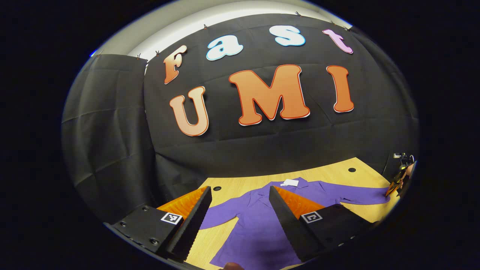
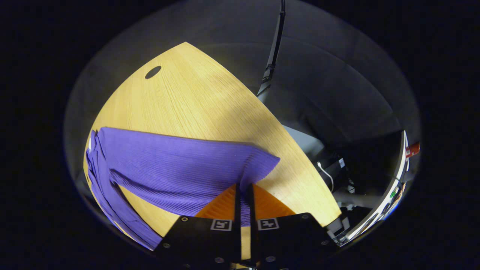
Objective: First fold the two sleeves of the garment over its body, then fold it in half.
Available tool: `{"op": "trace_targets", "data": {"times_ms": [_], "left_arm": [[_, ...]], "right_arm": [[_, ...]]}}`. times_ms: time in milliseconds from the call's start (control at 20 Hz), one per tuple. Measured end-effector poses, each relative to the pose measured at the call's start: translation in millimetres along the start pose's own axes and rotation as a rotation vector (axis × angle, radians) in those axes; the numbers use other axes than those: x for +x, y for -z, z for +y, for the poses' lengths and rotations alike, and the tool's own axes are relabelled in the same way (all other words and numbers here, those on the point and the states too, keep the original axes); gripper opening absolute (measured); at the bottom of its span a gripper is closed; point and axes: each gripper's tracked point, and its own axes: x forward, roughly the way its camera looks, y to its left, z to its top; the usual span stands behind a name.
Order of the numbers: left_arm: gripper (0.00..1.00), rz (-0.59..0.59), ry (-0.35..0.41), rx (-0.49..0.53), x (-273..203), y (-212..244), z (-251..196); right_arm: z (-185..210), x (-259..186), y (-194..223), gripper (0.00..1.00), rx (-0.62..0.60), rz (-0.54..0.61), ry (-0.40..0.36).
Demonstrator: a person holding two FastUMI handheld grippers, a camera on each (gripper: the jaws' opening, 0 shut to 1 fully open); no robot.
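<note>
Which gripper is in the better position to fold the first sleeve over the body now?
Right. The right gripper is already shut on the cuff of the purple sleeve on the table. The left gripper hangs open above the garment's body, holding nothing.

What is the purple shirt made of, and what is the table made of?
The shirt looks like soft ribbed knit cloth: fine lines run along its sleeve, and it bends limply where the right gripper pinches it. The exact fibre can't be told. The table looks like light wood or a wood-look top with a smooth matte finish: pale grain streaks run across it.
</note>
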Motion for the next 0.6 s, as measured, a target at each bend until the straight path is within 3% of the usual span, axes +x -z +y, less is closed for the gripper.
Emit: {"op": "trace_targets", "data": {"times_ms": [100, 250, 600], "left_arm": [[0.99, -0.004, 0.005, -0.004, 3.8, 0.7, 6.2], [0.99, -0.009, 0.032, -0.014, 11.3, 2.8, 15.8], [0.99, -0.015, 0.111, -0.040, 38.2, 9.2, 41.1]], "right_arm": [[8.0, -11.9, -3.5, 0.06, 0.015, -0.022, -0.022], [34.3, -45.7, -9.9, 0.05, -0.009, -0.079, -0.071], [89.9, -140.5, -8.1, 0.05, -0.094, -0.222, -0.106]]}}
